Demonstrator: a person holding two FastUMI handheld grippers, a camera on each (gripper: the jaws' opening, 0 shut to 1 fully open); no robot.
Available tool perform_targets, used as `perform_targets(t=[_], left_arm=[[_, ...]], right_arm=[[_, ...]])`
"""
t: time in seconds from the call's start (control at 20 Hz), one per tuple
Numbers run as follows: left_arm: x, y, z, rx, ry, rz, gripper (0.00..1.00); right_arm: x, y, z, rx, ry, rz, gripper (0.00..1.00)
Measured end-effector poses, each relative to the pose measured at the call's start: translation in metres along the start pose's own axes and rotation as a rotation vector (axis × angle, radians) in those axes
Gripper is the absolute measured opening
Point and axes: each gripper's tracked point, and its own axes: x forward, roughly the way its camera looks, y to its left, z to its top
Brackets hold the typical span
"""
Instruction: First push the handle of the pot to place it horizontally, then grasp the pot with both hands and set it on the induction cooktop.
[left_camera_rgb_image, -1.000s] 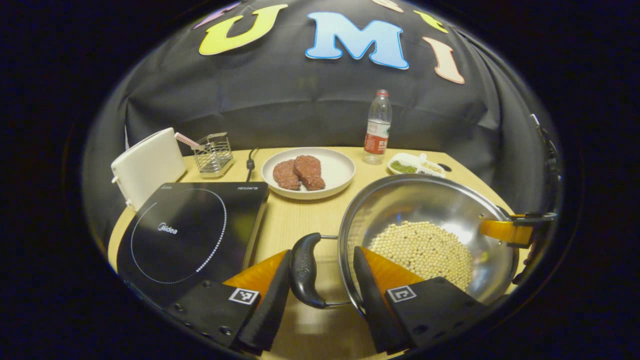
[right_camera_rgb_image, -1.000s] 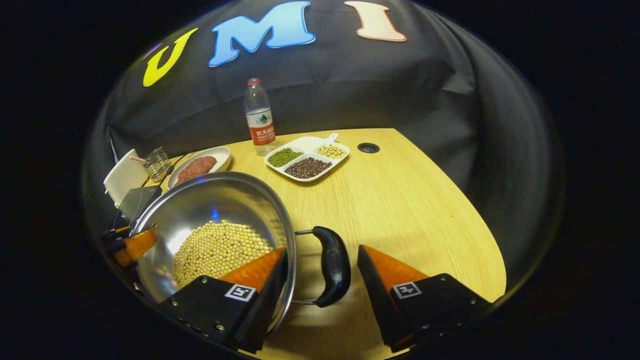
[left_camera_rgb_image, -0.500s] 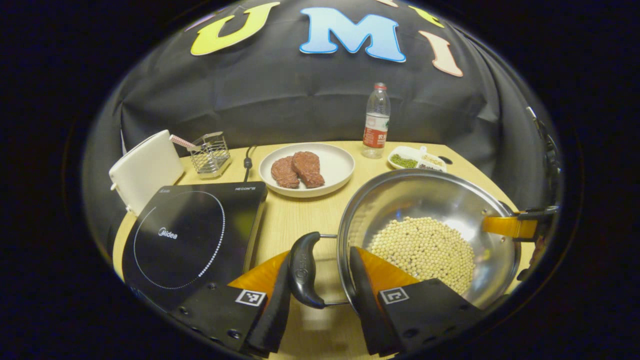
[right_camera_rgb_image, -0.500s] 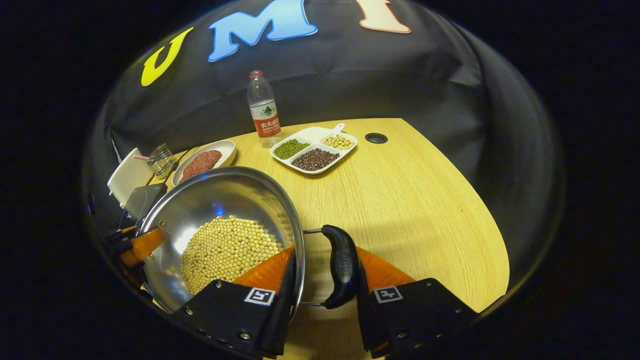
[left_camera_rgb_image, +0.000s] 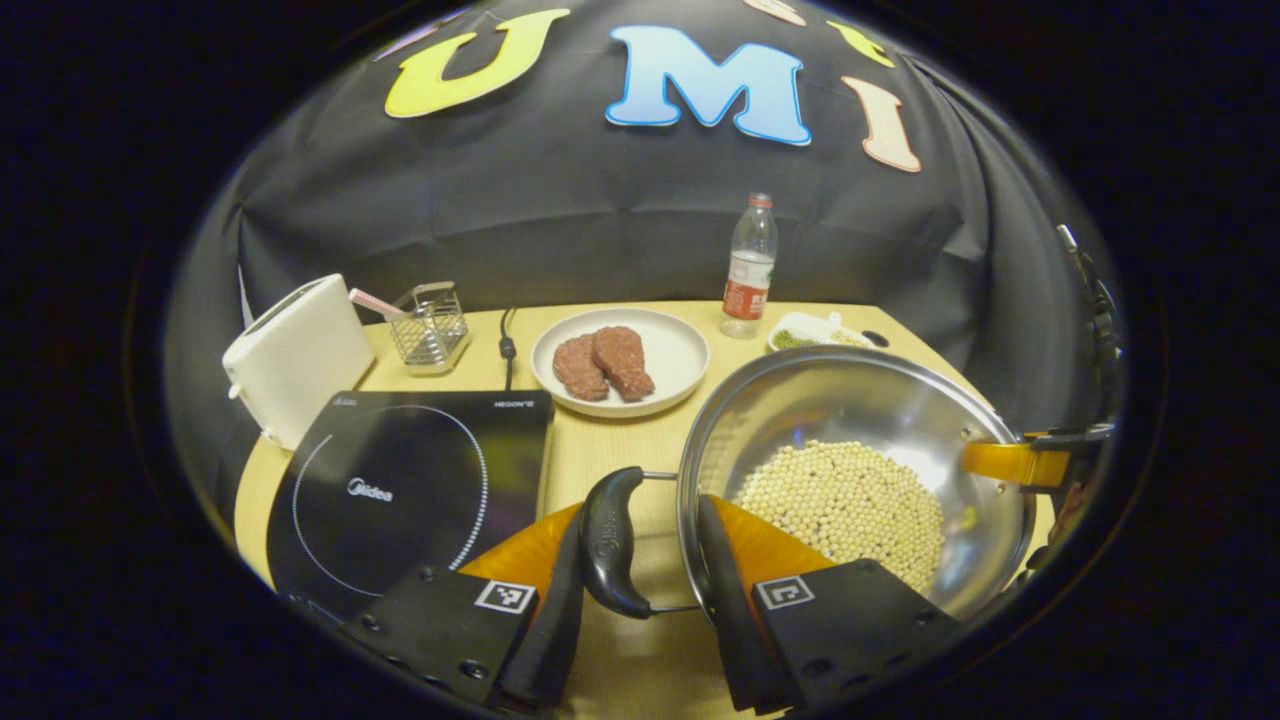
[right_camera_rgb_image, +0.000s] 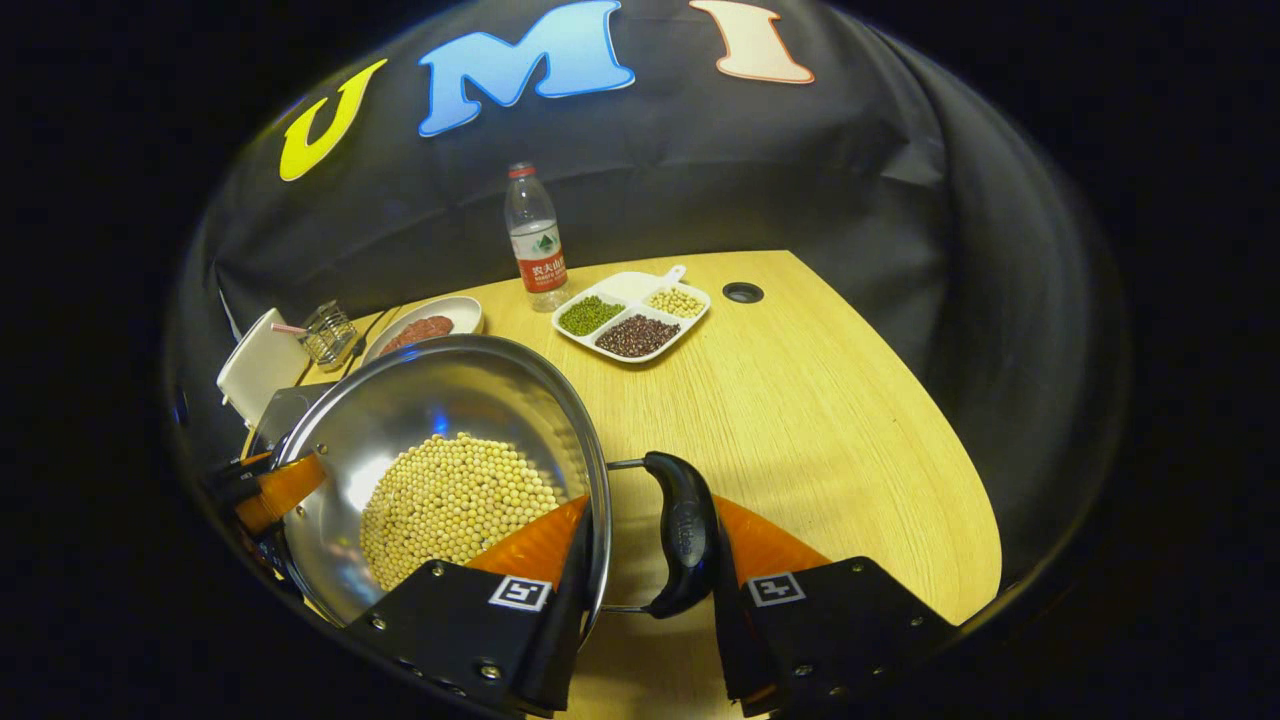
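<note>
Over the near edge of the table (left_camera_rgb_image: 620, 440), in the left gripper view, my left gripper (left_camera_rgb_image: 640, 590) is closed across the pot's (left_camera_rgb_image: 850, 420) left handle (left_camera_rgb_image: 608, 540) and rim: one finger presses the black grip from outside, the other sits just inside the steel wall, above the soybeans (left_camera_rgb_image: 850, 495). The handle lies flat, level with the rim. To the left, near but apart from the pot, is the cooktop (left_camera_rgb_image: 400, 490), its ring bare. Across the pot I can see the orange finger of my other gripper at the far rim.

From the right gripper view, my right gripper (right_camera_rgb_image: 645, 585) is clamped the same way on the right handle (right_camera_rgb_image: 685, 535), one finger inside the pot (right_camera_rgb_image: 450, 400), one outside against the grip. The cooktop (right_camera_rgb_image: 285, 405) shows as a dark corner beyond the pot.

I judge the handle push done and the two-handed grasp made, so carrying is the step in hand. Whether the pot has left the table I cannot tell. Next I need to move both grippers together toward the cooktop, keeping the rim level so no beans spill, then centre the base over the ring and lower it evenly.
</note>
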Motion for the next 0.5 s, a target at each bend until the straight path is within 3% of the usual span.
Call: perform_targets(t=[0.2, 0.35, 0.45, 0.5], left_arm=[[-0.031, 0.016, 0.021, -0.005, -0.020, -0.004, 0.66], [-0.058, 0.031, 0.036, -0.010, -0.040, 0.002, 0.63], [-0.074, 0.042, 0.043, -0.018, -0.041, 0.007, 0.69], [-0.082, 0.047, 0.046, -0.023, -0.045, 0.009, 0.65]], right_arm=[[-0.031, 0.018, 0.012, 0.003, -0.020, -0.002, 0.57], [-0.053, 0.035, 0.021, 0.001, -0.032, 0.008, 0.56], [-0.067, 0.047, 0.028, -0.004, -0.038, 0.013, 0.56], [-0.074, 0.054, 0.030, -0.008, -0.041, 0.015, 0.57]])
